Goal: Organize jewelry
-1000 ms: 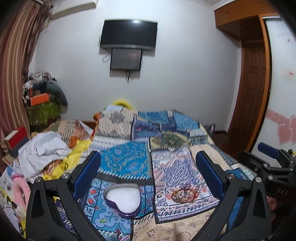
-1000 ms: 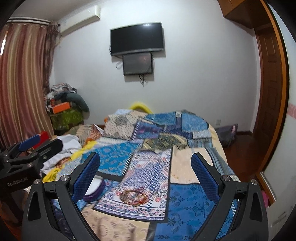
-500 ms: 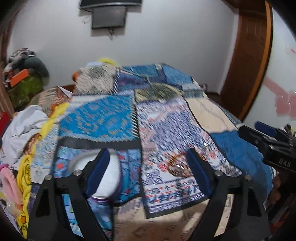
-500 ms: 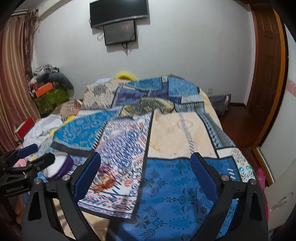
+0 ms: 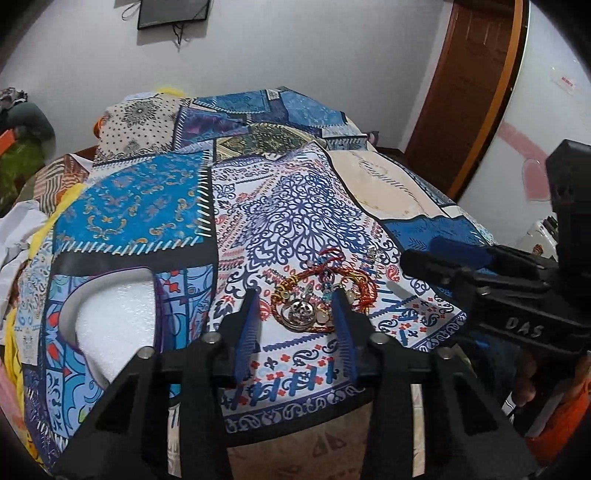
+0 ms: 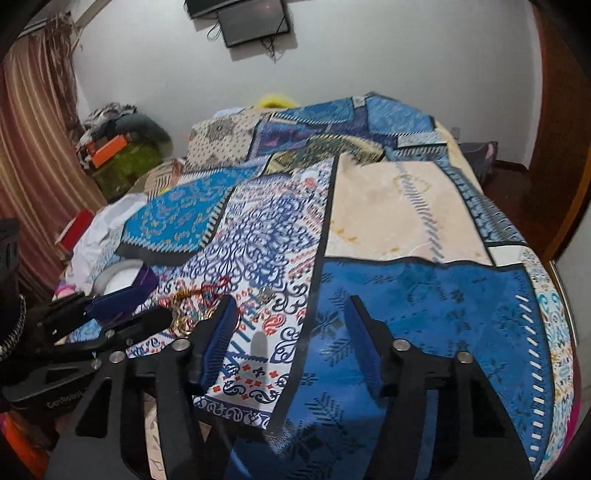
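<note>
A tangled pile of jewelry (image 5: 317,295), red and gold bracelets with a silver pendant, lies on the patchwork bedspread (image 5: 288,206). My left gripper (image 5: 295,314) is open, its blue fingers (image 5: 248,325) either side of the pile's near edge. A purple heart-shaped box (image 5: 110,317) with white foam lining sits to the left. My right gripper (image 6: 288,343) is open and empty over the blue patch, right of the jewelry (image 6: 192,299). A small silver piece (image 6: 266,295) lies apart from the pile.
The bedspread (image 6: 406,295) covers the whole bed. White and yellow clothes (image 5: 22,229) are heaped at the bed's left side. A wooden door (image 5: 469,85) stands at the right. A TV (image 6: 255,18) hangs on the far wall. A clutter pile (image 6: 118,144) sits by the curtain.
Both grippers have tilted down and moved closer to the bed. The left gripper has narrowed and now straddles the jewelry pile. The right gripper has also narrowed somewhat.
</note>
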The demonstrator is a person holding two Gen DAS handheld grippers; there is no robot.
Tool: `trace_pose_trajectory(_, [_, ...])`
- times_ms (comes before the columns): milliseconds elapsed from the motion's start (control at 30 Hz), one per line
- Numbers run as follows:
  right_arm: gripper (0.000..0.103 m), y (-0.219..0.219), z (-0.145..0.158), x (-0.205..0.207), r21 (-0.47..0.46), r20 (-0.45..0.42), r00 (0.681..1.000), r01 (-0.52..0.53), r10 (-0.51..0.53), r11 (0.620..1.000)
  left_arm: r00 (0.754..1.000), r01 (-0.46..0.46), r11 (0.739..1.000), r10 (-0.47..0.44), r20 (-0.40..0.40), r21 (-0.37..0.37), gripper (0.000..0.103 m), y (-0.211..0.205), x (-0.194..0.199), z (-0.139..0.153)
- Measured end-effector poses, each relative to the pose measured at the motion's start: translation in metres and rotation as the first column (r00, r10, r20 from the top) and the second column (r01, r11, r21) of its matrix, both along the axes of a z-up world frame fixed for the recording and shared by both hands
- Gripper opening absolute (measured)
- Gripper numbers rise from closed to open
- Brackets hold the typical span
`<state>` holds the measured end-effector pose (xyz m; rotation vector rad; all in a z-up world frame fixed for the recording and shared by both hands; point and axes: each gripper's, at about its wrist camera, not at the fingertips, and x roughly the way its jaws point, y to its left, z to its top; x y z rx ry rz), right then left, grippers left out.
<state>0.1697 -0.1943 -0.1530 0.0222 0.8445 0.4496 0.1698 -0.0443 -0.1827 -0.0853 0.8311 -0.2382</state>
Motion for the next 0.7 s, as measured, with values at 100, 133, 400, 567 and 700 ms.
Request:
trace_pose_trajectory(100, [0.039,0.006,-0.003,0.004,-0.008,-0.017,1.000,-0.021,0.021,1.000,1.000,0.008,1.000,-0.008,-0.002,-0.011,0.026,-0.001,0.002,-0.001])
trace_pose_trajectory(133, [0.038,0.008,-0.003,0.005,-0.012,-0.017,1.000,-0.025,0.025,1.000,1.000,0.010,1.000,-0.010,-0.003,-0.018,0.024,-0.001,0.003,-0.002])
trace_pose_trajectory(400, [0.029,0.021,-0.007,0.019,-0.049,-0.028,0.998,-0.058,0.057,0.997,1.000,0.025,0.999,-0.025,-0.002,-0.039,0.013,-0.002,0.008,-0.004])
trace_pose_trajectory(567, [0.024,0.025,-0.011,0.019,-0.062,-0.035,0.997,-0.064,0.062,0.996,1.000,0.020,0.999,-0.019,0.004,-0.048,0.003,0.000,0.008,-0.004])
trace_pose_trajectory(700, [0.012,0.027,-0.014,0.019,-0.077,-0.034,0.997,-0.070,0.068,0.995,1.000,0.020,0.999,-0.019,0.022,-0.050,0.002,0.000,0.007,-0.002])
